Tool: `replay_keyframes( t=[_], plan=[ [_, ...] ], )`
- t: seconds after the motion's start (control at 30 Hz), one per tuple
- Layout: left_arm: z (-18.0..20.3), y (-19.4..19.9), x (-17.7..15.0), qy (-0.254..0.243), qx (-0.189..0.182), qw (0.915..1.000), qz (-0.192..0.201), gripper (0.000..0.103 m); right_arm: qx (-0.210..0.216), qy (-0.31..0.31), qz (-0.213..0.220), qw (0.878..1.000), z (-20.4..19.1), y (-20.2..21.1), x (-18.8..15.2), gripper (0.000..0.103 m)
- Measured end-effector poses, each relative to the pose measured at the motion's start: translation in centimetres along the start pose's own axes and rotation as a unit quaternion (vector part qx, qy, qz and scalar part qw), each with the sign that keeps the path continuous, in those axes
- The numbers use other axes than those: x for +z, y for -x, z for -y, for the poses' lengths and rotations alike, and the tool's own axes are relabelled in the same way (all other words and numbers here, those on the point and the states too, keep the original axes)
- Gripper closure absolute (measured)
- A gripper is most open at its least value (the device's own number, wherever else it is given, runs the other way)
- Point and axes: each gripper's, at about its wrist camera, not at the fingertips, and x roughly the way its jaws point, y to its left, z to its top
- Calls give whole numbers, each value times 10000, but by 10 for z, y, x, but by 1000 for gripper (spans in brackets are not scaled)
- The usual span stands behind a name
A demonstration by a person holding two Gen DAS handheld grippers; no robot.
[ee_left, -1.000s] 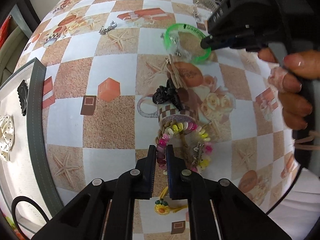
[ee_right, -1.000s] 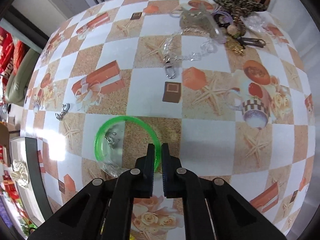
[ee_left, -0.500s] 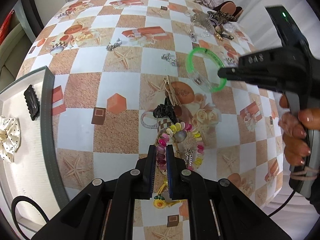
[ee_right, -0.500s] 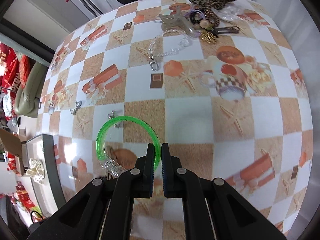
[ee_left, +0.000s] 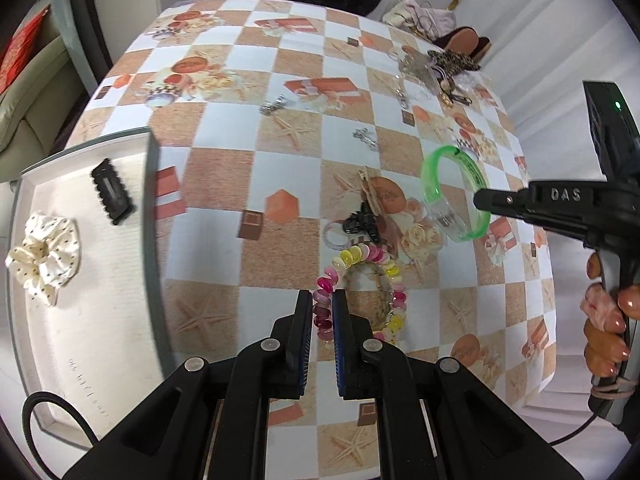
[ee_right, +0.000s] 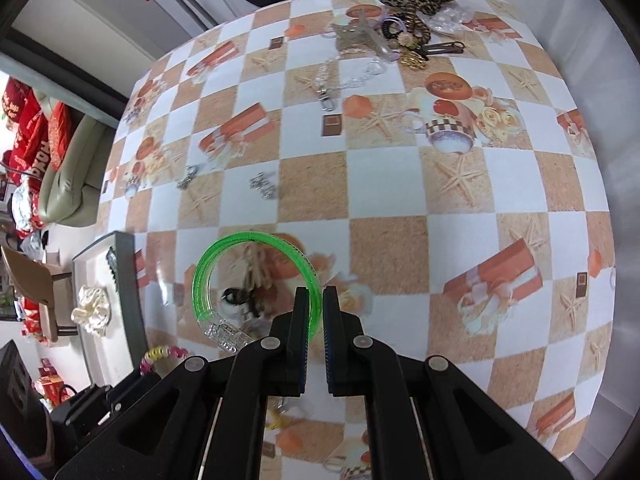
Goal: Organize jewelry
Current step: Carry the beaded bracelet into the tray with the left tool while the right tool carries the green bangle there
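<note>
My left gripper [ee_left: 322, 304] is shut on a pink and yellow bead bracelet [ee_left: 362, 258] and holds it above the table. My right gripper [ee_right: 315, 300] is shut on a green bangle [ee_right: 256, 240] with a clear clasp, held above the table; it also shows in the left wrist view [ee_left: 436, 196] at the right. A grey-rimmed white tray [ee_left: 152, 208] stands at the left with a cream scrunchie [ee_left: 44, 256] and a black hair clip [ee_left: 112, 192] in it.
A black claw clip [ee_left: 362, 222] and a straw-coloured piece [ee_left: 368, 190] lie mid-table. Small silver earrings [ee_left: 366, 138] lie further back. A pile of hair accessories and chains [ee_right: 404, 28] sits at the far right corner. The table edge drops off at the right.
Both grippers have risen with their bracelets, so the table looks farther away. The tray has come further into the left wrist view.
</note>
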Motion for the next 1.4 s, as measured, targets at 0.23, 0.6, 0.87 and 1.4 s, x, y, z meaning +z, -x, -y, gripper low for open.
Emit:
replay_keyframes(
  t=[0.23, 0.6, 0.87, 1.4],
  plan=[
    [-30, 21, -7, 243, -12, 9995, 181, 88, 115, 233, -59, 9996, -37, 7, -12, 96],
    [-94, 51, -29, 783, 170, 9958, 443, 88, 480, 981, -215, 9938, -133, 9, -26, 96],
    [-151, 66, -48, 1317, 406, 9888, 580, 88, 747, 1494, -362, 9853, -211, -6, -32, 96],
    [-232, 44, -72, 2067, 712, 9744, 517, 88, 253, 2122, -547, 9754, -318, -87, -10, 96]
  ],
)
